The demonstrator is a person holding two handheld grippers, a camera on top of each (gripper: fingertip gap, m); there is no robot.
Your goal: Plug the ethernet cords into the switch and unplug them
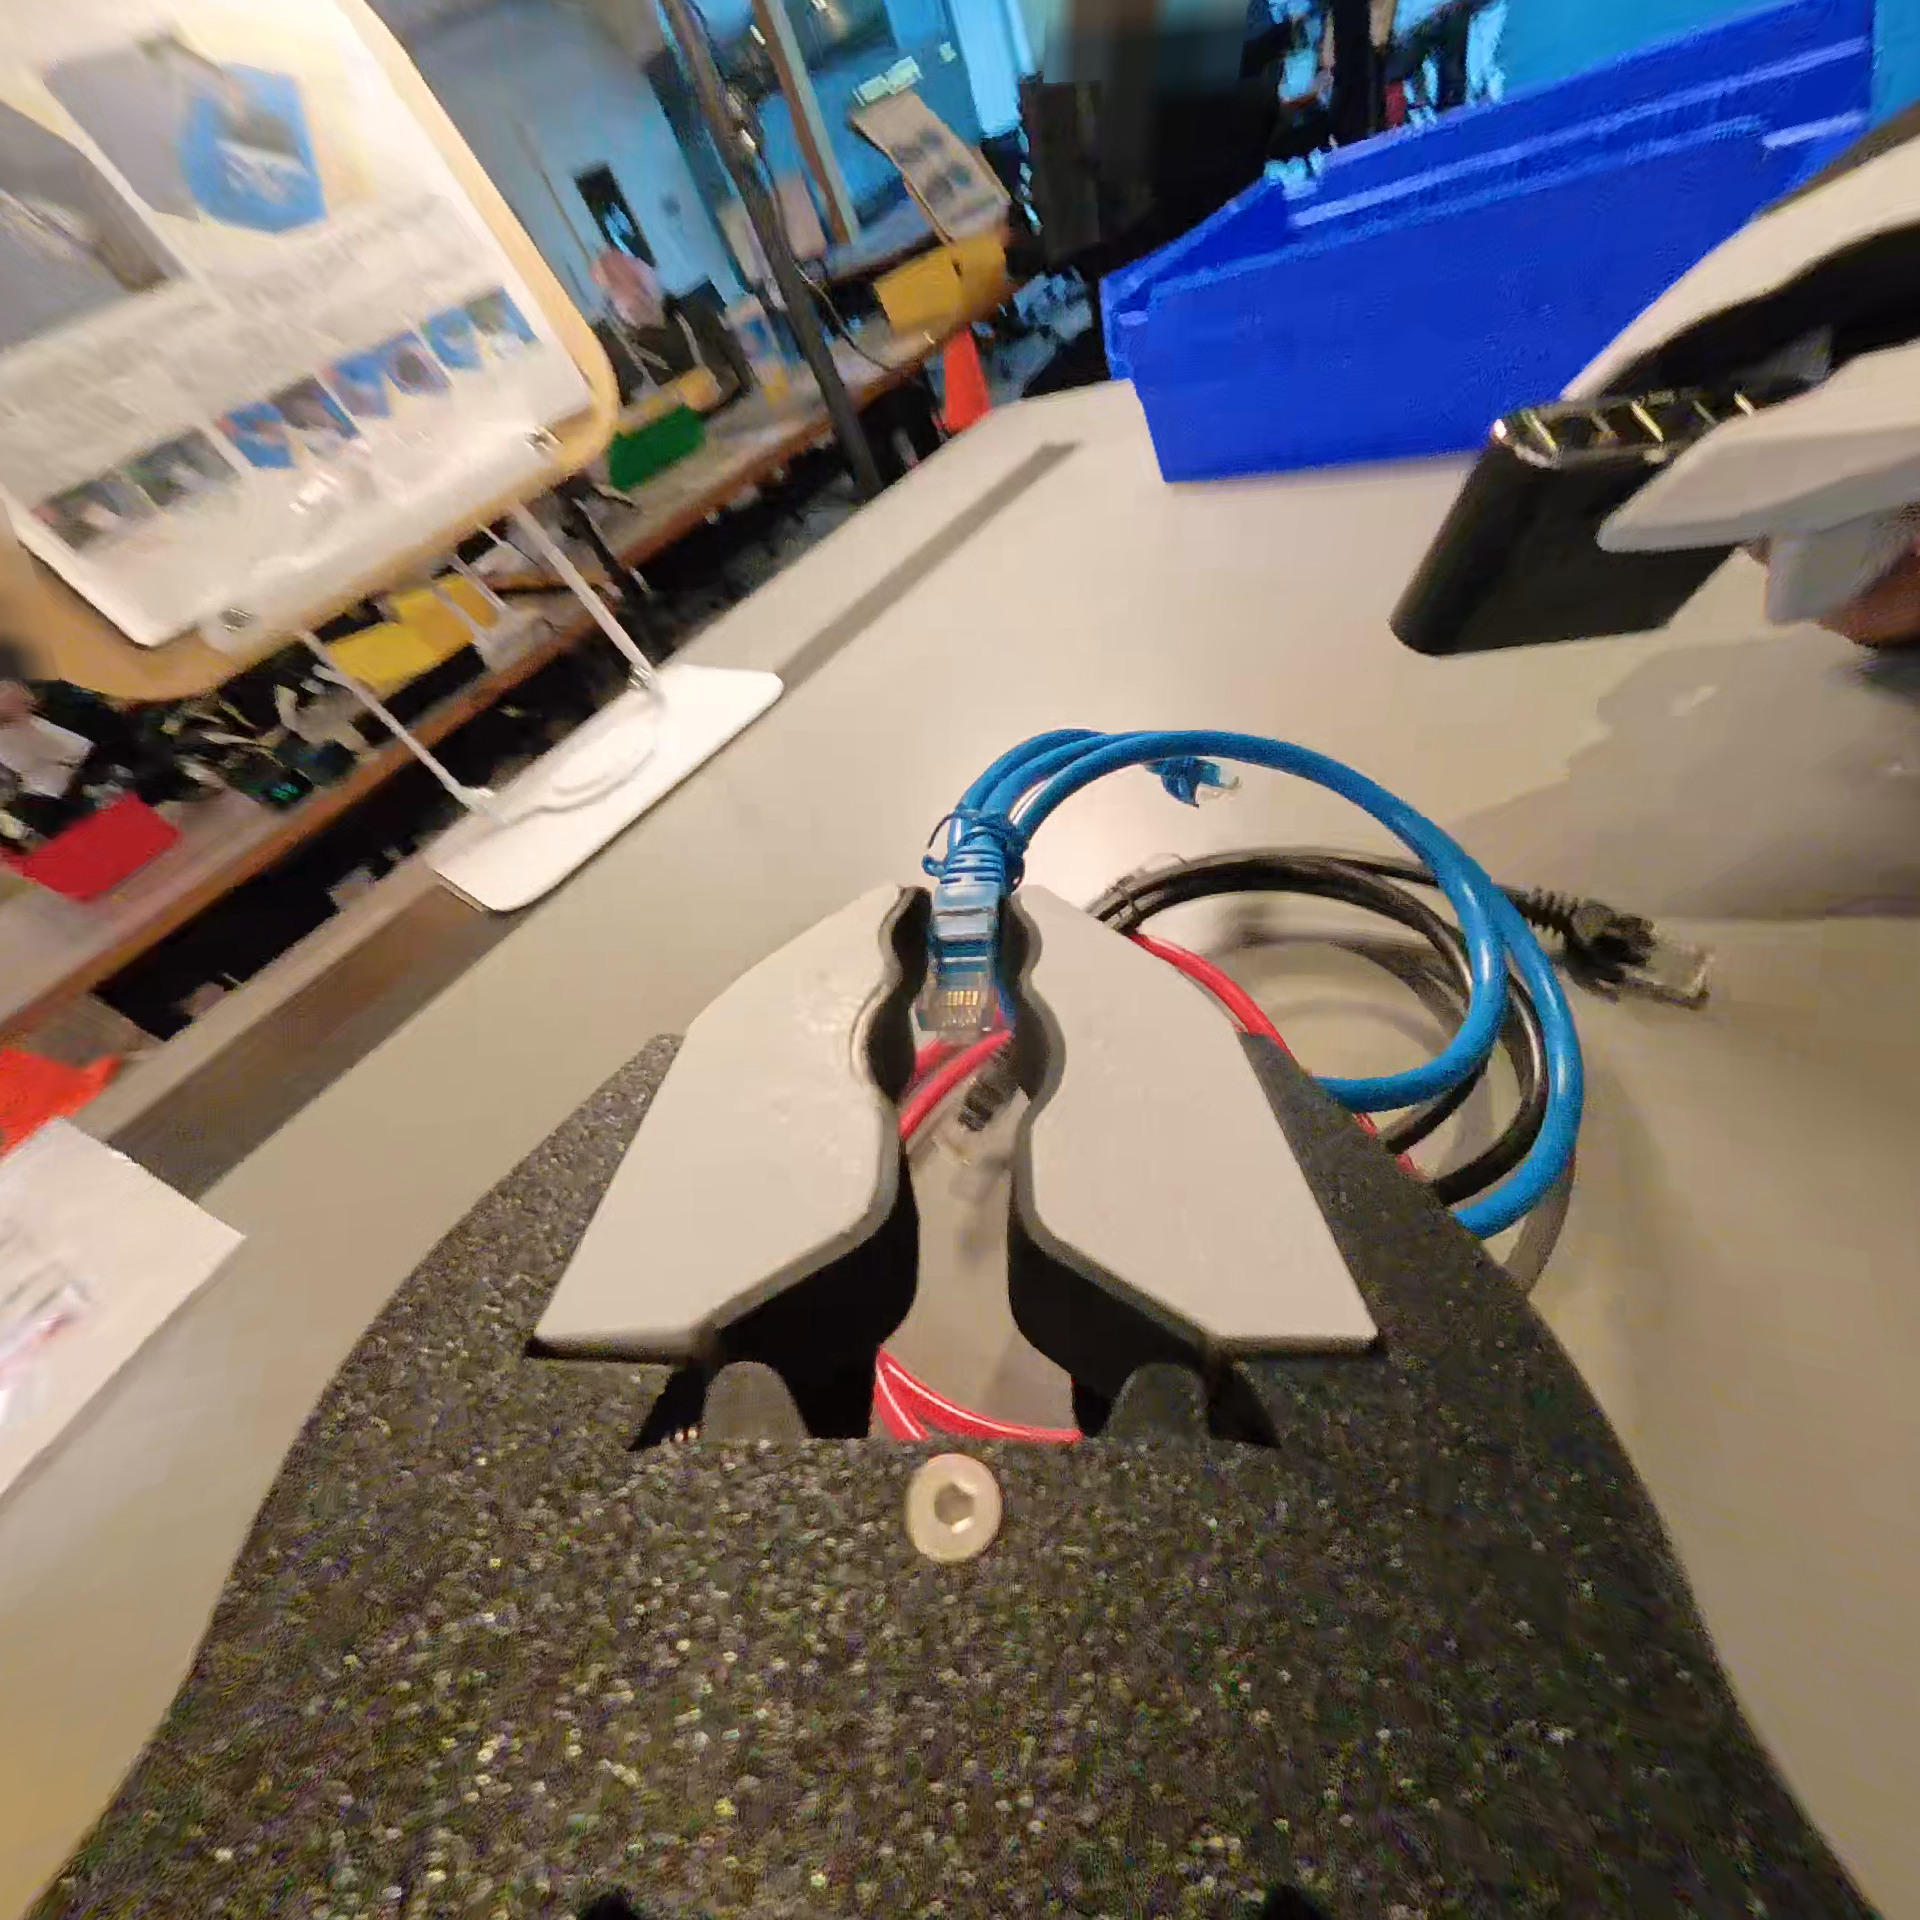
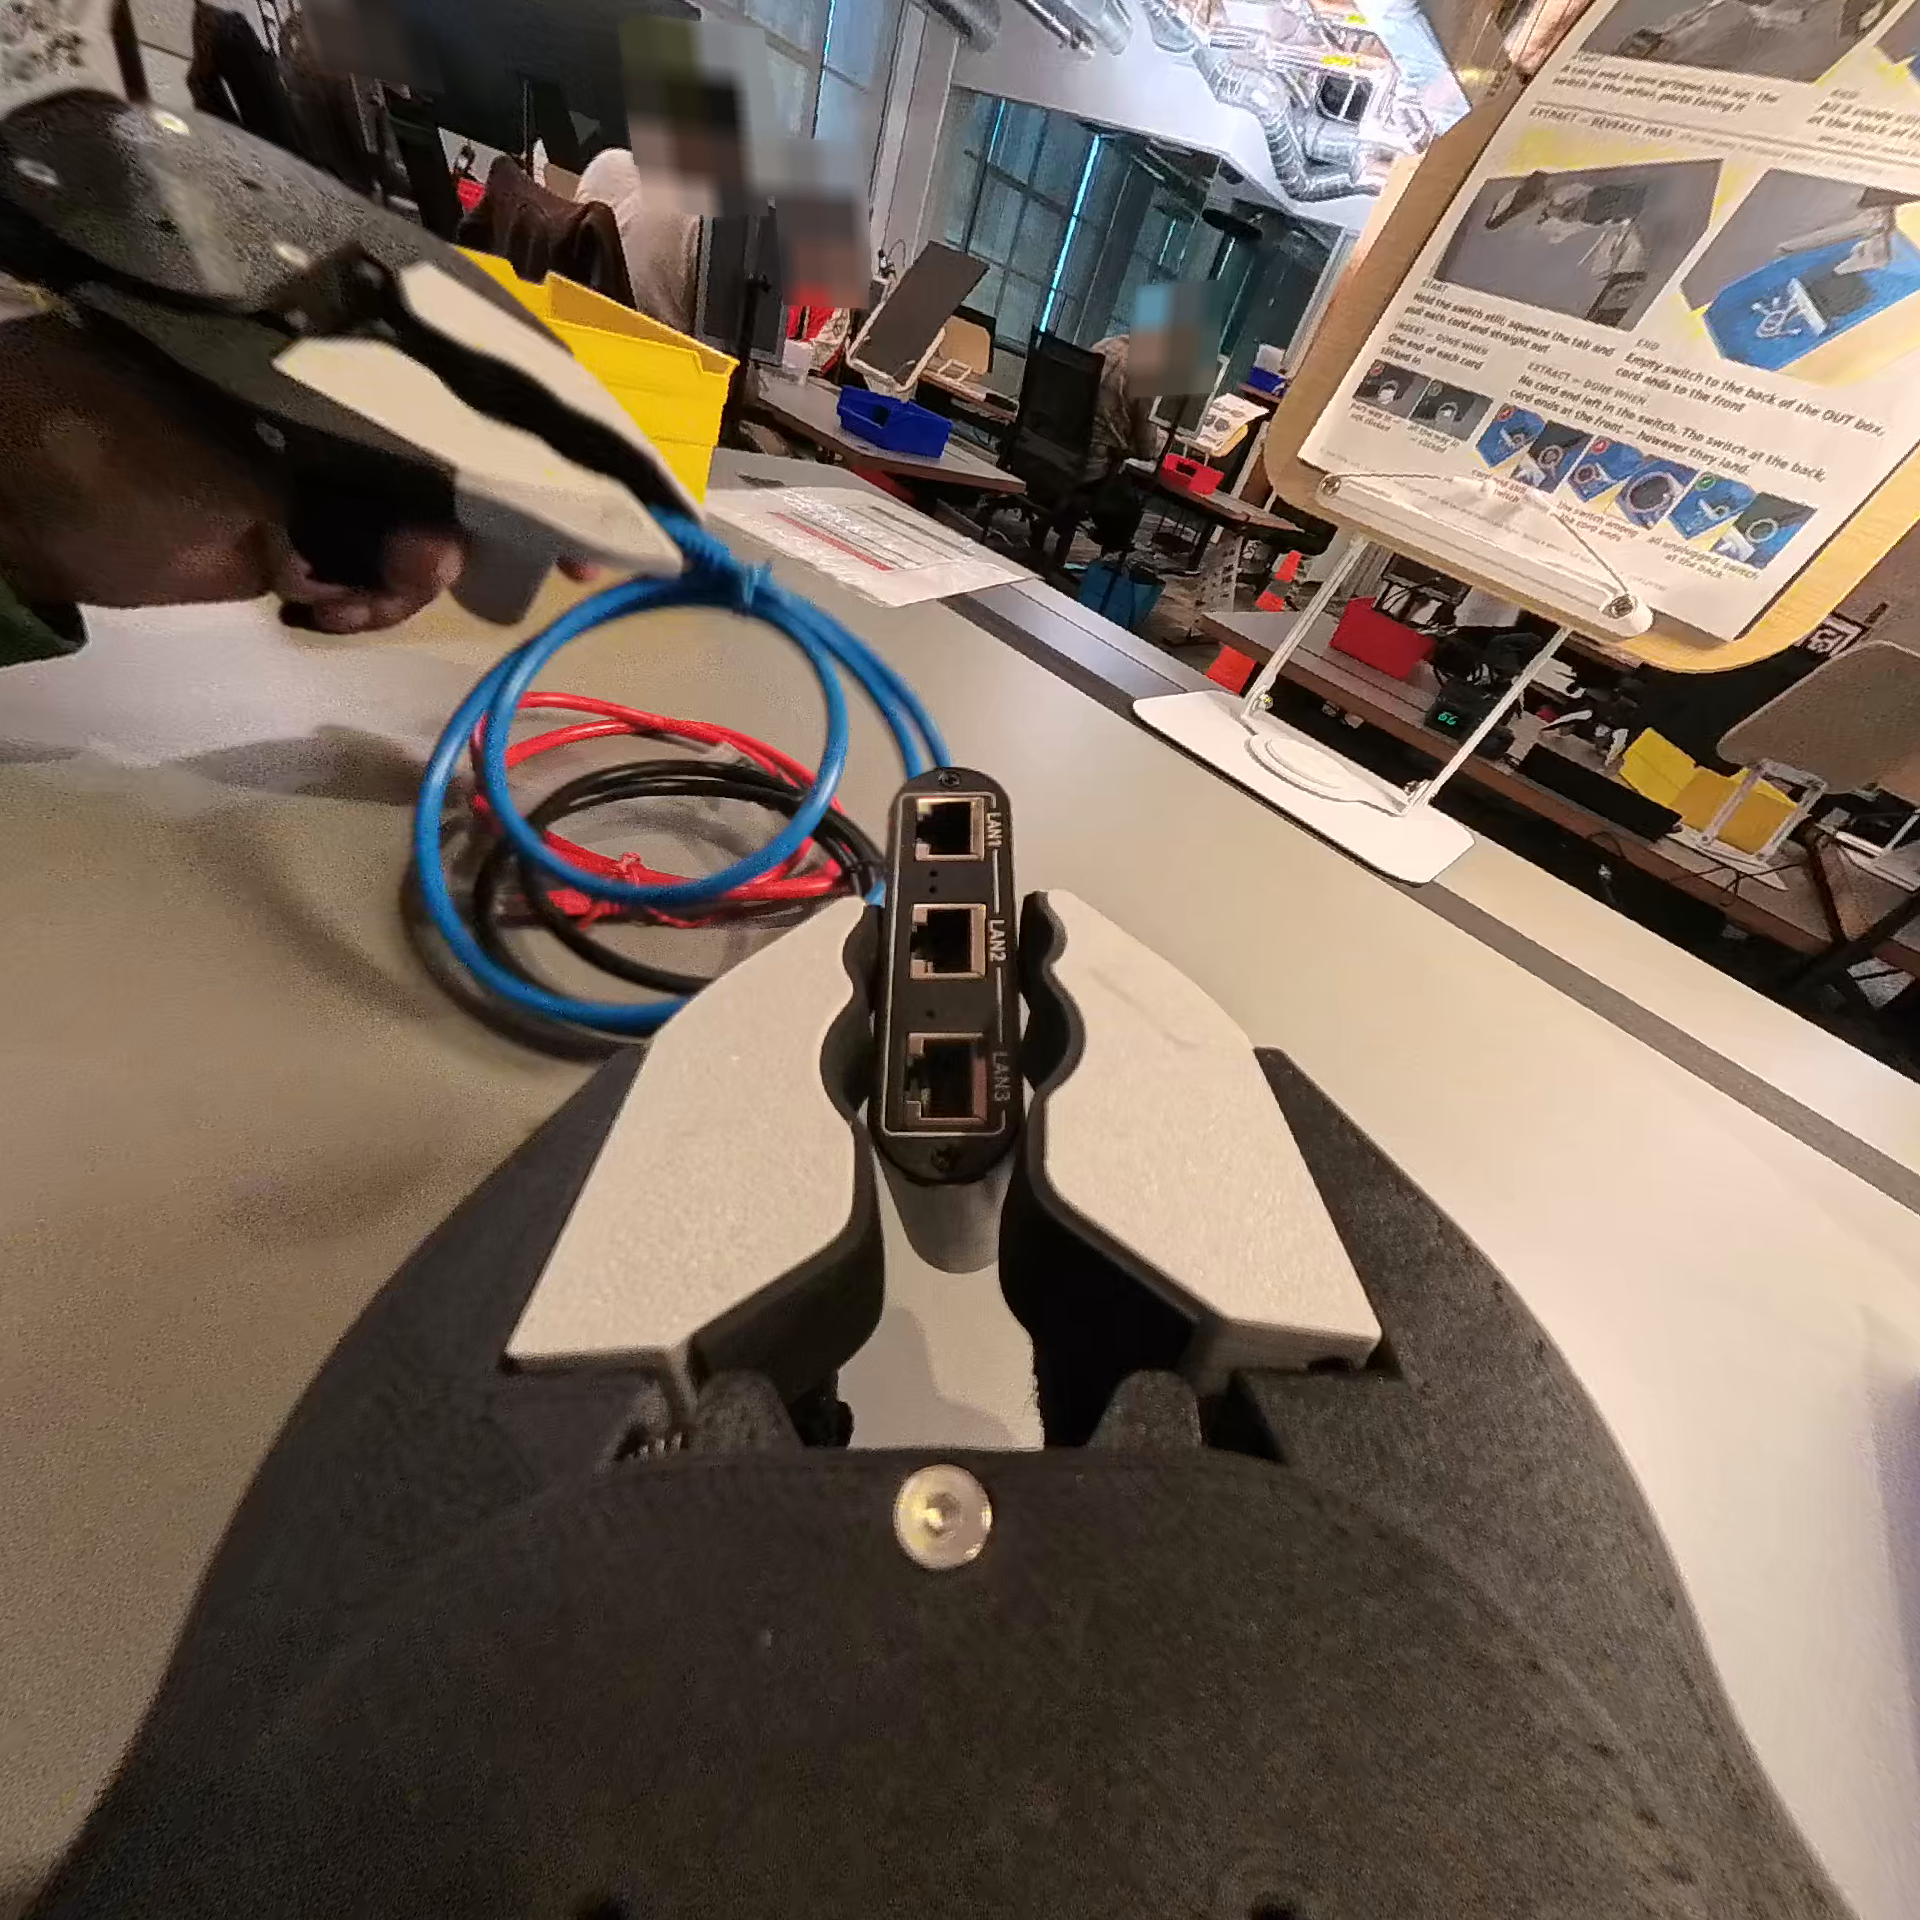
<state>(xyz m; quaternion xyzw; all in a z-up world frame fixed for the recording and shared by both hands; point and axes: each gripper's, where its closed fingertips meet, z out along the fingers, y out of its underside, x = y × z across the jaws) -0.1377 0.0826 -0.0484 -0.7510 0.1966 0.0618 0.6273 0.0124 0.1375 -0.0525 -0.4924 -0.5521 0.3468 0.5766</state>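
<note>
My left gripper (image 1: 961,935) is shut on the plug of the blue ethernet cord (image 1: 1455,831), plug end pointing back at the camera, lifted above the table. The blue cord's loop hangs over a black cord (image 1: 1351,883) and a red cord (image 1: 940,1081) lying on the table. My right gripper (image 2: 948,935) is shut on the black switch (image 2: 945,966), whose three empty ports face the camera. In the right wrist view the left gripper (image 2: 665,520) shows at upper left with the blue cord (image 2: 644,883), the red cord (image 2: 665,727) and the black cord (image 2: 582,935). In the left wrist view the switch (image 1: 1538,540) shows at upper right.
A blue bin (image 1: 1455,301) stands at the back of the grey table (image 1: 1039,623). An instruction board on a white stand (image 2: 1351,790) stands at the table's far edge. A yellow bin (image 2: 644,364) and a bagged sheet (image 2: 862,540) lie beyond the cords. A person's hand (image 2: 343,561) holds the left gripper.
</note>
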